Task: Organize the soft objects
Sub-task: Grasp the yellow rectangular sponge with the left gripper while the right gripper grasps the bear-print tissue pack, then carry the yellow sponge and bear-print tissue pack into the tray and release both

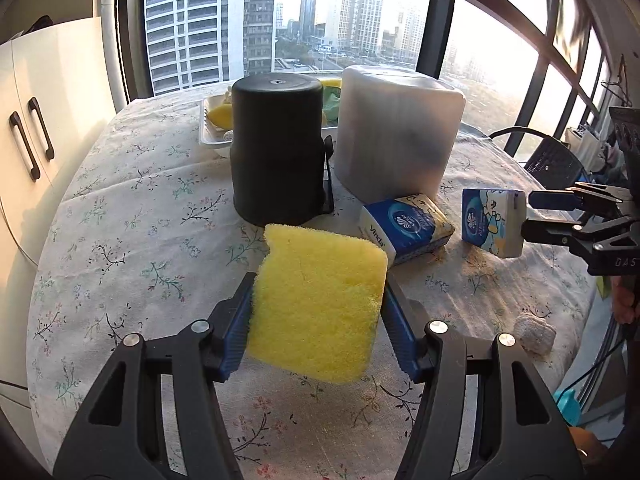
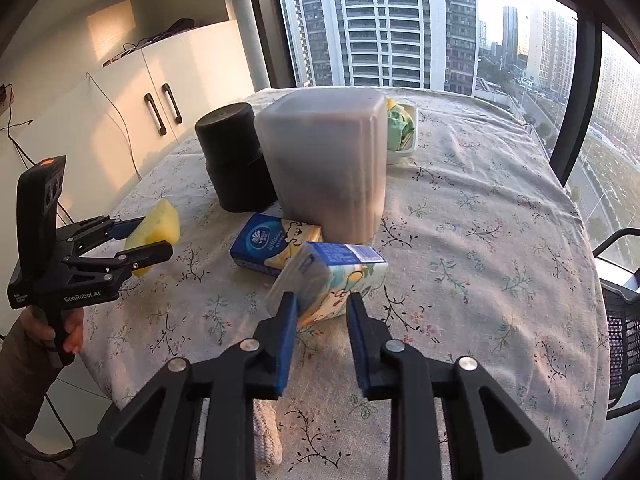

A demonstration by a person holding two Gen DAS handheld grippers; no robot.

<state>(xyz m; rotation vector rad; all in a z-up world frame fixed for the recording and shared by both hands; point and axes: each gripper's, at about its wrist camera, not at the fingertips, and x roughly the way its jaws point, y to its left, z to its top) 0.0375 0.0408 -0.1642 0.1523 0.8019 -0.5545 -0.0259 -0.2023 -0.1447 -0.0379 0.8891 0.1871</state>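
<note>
My left gripper (image 1: 320, 280) is shut on a yellow sponge (image 1: 316, 304) and holds it above the floral tablecloth (image 1: 140, 240); it also shows in the right wrist view, left gripper (image 2: 154, 236) with the sponge (image 2: 160, 220). A blue cartoon tissue pack (image 2: 340, 276) stands tilted on the table, its near end between the fingers of my right gripper (image 2: 320, 300). The pads do not visibly press it, so that gripper reads as open. In the left wrist view the right gripper (image 1: 527, 216) sits at the right end of that pack (image 1: 492, 220). A second blue tissue pack (image 1: 408, 228) lies beside it.
An upturned black cylinder (image 1: 278, 148) and a translucent white container (image 1: 400, 132) stand mid-table, with a white tray (image 1: 212, 136) of yellow and green items behind them. A small white knitted piece (image 1: 534, 334) lies near the right edge. White cabinets (image 1: 36, 128) are left; a black chair (image 2: 624, 320) is right.
</note>
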